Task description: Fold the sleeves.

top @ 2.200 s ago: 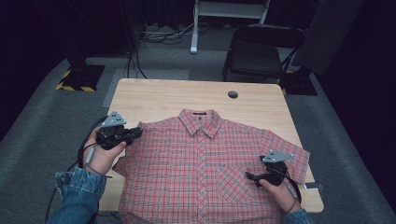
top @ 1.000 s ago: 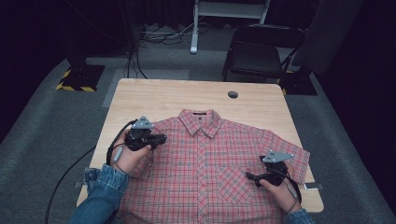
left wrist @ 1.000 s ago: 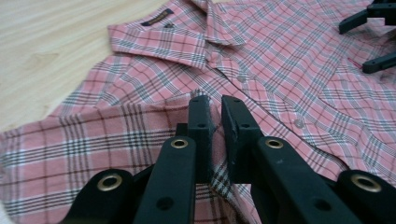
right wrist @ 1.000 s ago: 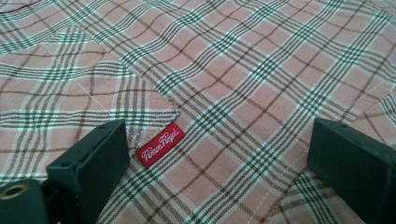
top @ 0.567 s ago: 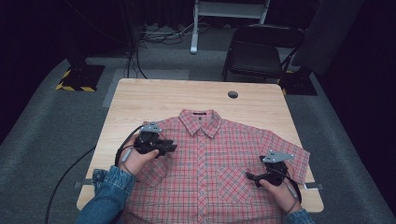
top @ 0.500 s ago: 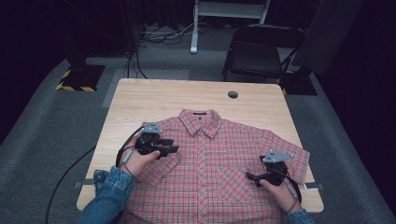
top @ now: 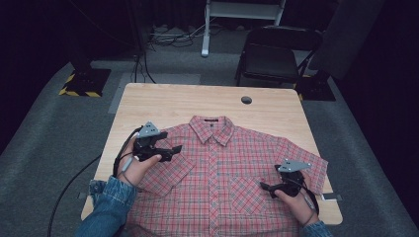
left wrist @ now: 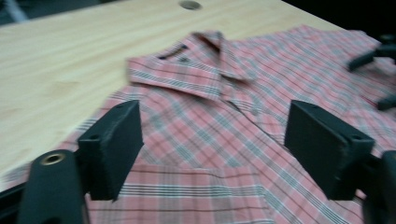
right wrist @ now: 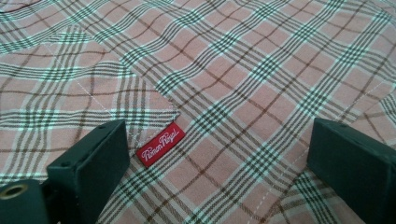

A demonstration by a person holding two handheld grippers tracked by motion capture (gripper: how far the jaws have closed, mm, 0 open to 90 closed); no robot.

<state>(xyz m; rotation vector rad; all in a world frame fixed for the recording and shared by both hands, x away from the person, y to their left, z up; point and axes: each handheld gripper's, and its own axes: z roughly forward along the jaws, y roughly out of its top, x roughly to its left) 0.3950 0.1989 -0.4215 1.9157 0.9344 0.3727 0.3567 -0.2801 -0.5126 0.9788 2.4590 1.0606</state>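
Left gripper (top: pixel 174 148) jaws just opened wide, dropping the left sleeve (top: pixel 165 170) folded inward over the plaid shirt (top: pixel 222 182) on the table (top: pixel 197 101). Right gripper (top: pixel 265 187) sat open, empty, beside the chest pocket (top: pixel 245 187). Right sleeve next, probably.

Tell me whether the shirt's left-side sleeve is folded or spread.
Folded: the sleeve lies doubled inward over the plaid shirt, beneath the open left gripper.

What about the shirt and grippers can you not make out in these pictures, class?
- Shirt hem: cut off by the bottom edge of the high view.
- Shirt buttons: too small in the high view, blurred in the left gripper view.
- Right gripper jaws: too small in the high view.
- Folded left sleeve: part hidden under the left gripper.
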